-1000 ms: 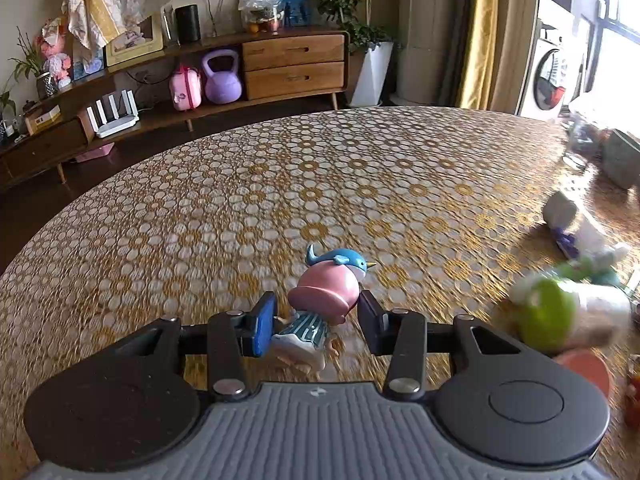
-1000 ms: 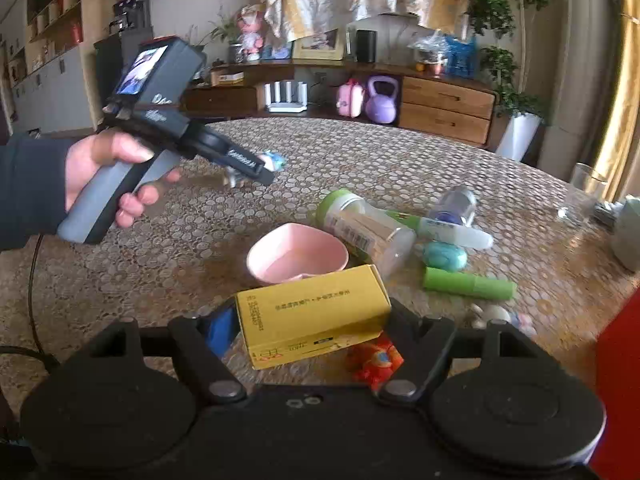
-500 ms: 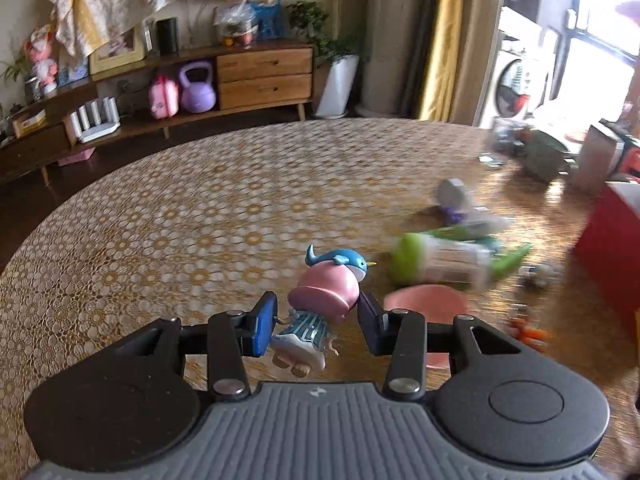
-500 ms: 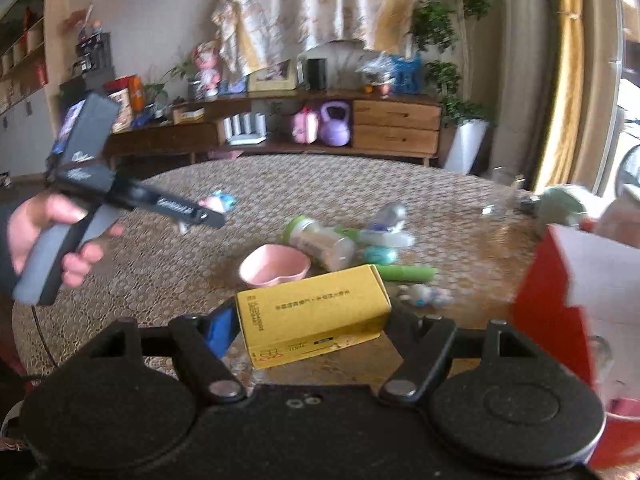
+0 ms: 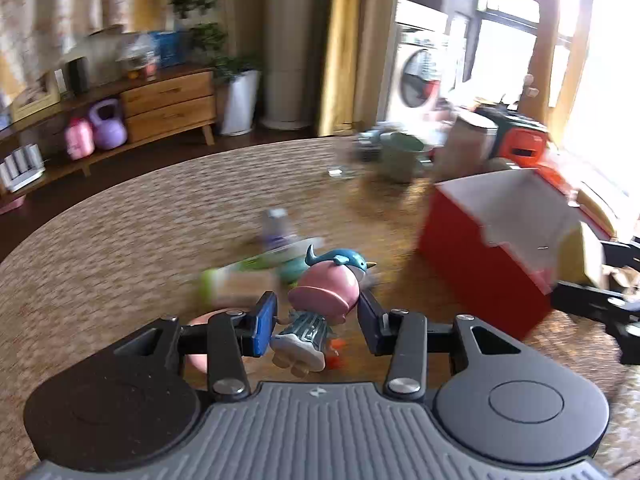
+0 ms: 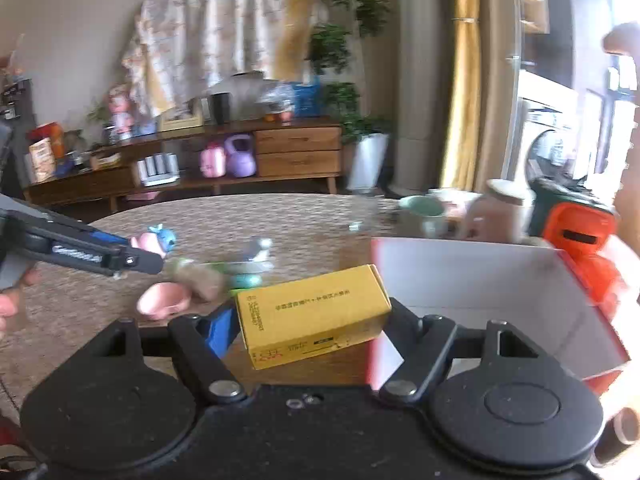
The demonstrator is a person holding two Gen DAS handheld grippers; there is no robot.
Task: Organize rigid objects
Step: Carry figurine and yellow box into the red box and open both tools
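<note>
I take the open red cardboard box with the white inside (image 6: pixel 472 280) as my landmark. My right gripper (image 6: pixel 308 320) pinches a yellow rectangular carton (image 6: pixel 312 314) across its long axis, held just left of the box's near-left corner, so this hand is the nearer. My left gripper (image 5: pixel 316 320) clamps a small plastic figurine with a pink hat and blue bird on top (image 5: pixel 320 296), well left of the box, above the patterned table (image 5: pixel 120 232). I judge the carton drops in first.

Home living room: round table (image 6: pixel 280 216) under patterned cloth, long wooden sideboard (image 6: pixel 296 152) with drawers, potted plants (image 6: pixel 352 60), gold curtains (image 6: pixel 464 80), washing machine (image 5: pixel 420 80) by window
</note>
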